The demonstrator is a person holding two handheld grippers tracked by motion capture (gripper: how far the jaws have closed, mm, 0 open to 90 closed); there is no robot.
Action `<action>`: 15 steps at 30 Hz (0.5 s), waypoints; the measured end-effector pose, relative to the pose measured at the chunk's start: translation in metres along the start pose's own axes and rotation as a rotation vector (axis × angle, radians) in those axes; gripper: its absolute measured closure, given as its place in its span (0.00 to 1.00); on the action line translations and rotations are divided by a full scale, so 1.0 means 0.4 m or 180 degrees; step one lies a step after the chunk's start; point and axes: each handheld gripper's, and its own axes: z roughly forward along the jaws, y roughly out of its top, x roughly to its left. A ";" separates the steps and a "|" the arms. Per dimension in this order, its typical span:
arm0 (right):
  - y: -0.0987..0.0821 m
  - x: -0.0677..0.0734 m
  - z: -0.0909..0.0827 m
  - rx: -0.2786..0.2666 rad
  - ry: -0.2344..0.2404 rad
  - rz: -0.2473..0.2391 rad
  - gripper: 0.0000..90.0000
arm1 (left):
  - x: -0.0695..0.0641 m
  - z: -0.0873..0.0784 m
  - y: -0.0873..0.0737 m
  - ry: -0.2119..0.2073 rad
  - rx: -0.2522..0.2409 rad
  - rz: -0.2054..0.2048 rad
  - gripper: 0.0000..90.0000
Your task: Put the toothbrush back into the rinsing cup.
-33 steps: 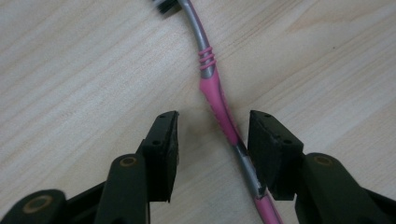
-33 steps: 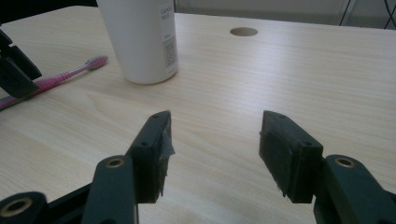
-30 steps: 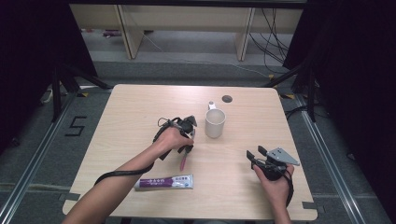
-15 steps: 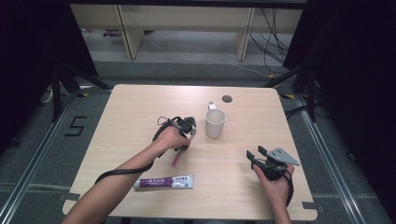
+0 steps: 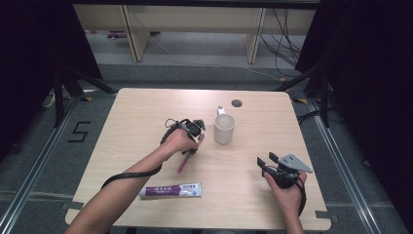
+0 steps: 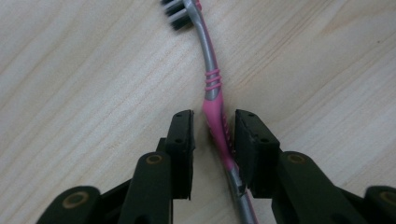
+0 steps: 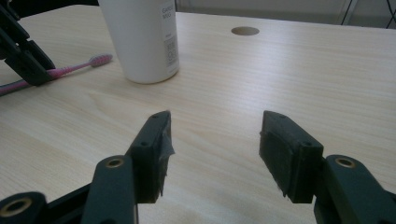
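My left gripper (image 6: pixel 214 135) had just been drawing its jaws in around the toothbrush (image 6: pixel 212 93), and by this moment they stood narrow, one on each side of the pink grip with the handle running between them. From the left gripper view I could not quite tell whether the pads were pressing yet: the one on the right looked to be against the handle, while a sliver of wood showed beside the other. The toothbrush lay flat on the surface (image 5: pixel 146 117), its bristled head pointing away from me toward the white cup (image 5: pixel 224 128), which stood just beside it. In the high view my left hand sat over the brush, hardly moved from a second before, so the change was in the jaws and not in the reach. I judged that the grasp was nearly made and that a lift would come next, perhaps toward the cup. My right gripper (image 7: pixel 214 154) rested near the front right of the surface, jaws wide and holding nothing. The toothpaste tube (image 5: pixel 170 190) lay untouched near the front edge
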 end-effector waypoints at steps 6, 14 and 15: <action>0.000 0.000 0.001 0.0008 -0.0006 0.0001 0.49 | -0.001 0.000 0.002 -0.0034 0.0025 0.0045 0.81; 0.000 0.000 0.001 0.0015 0.0001 -0.0006 0.49 | -0.001 0.001 0.001 -0.0020 0.0043 0.0124 0.90; 0.001 0.000 0.001 0.0018 0.0005 -0.0007 0.49 | 0.000 0.001 0.001 -0.0022 0.0056 0.0132 0.90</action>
